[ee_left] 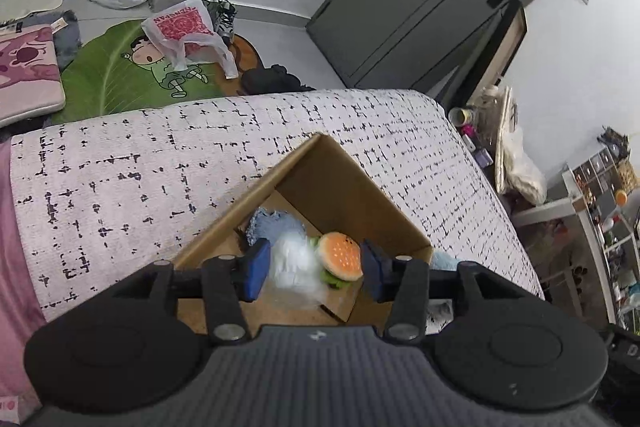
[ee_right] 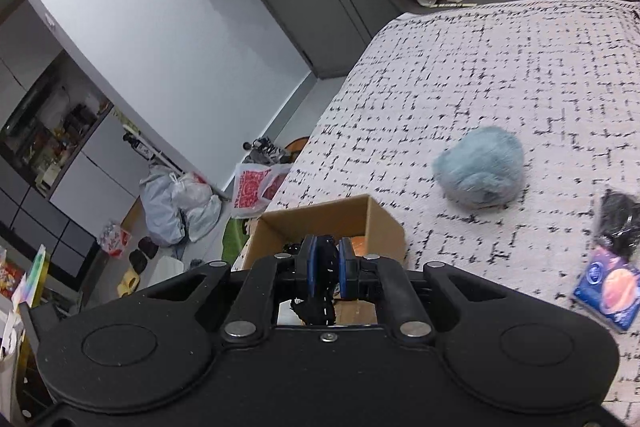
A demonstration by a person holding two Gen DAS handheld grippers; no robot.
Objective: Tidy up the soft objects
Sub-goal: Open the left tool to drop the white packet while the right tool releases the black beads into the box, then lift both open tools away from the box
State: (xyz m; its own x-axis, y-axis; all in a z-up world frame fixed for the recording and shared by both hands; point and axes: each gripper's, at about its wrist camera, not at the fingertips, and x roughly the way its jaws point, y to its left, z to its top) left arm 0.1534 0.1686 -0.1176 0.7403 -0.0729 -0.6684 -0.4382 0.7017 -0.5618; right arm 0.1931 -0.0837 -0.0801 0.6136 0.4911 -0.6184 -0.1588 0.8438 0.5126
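Here the right hand-held gripper (ee_right: 328, 263) clenches a black lacy item (ee_right: 320, 303) over the cardboard box (ee_right: 376, 223) on the bed (ee_right: 480, 67); the lace may snag on the pads. The left hand-held gripper (ee_left: 316, 269) hangs released above the burger plush (ee_left: 340, 255).

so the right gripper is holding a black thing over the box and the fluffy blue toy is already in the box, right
Not quite. The right gripper is shut on the black thing over the box, but the fluffy blue toy lies on the bed cover beside the box, as the right wrist view shows.
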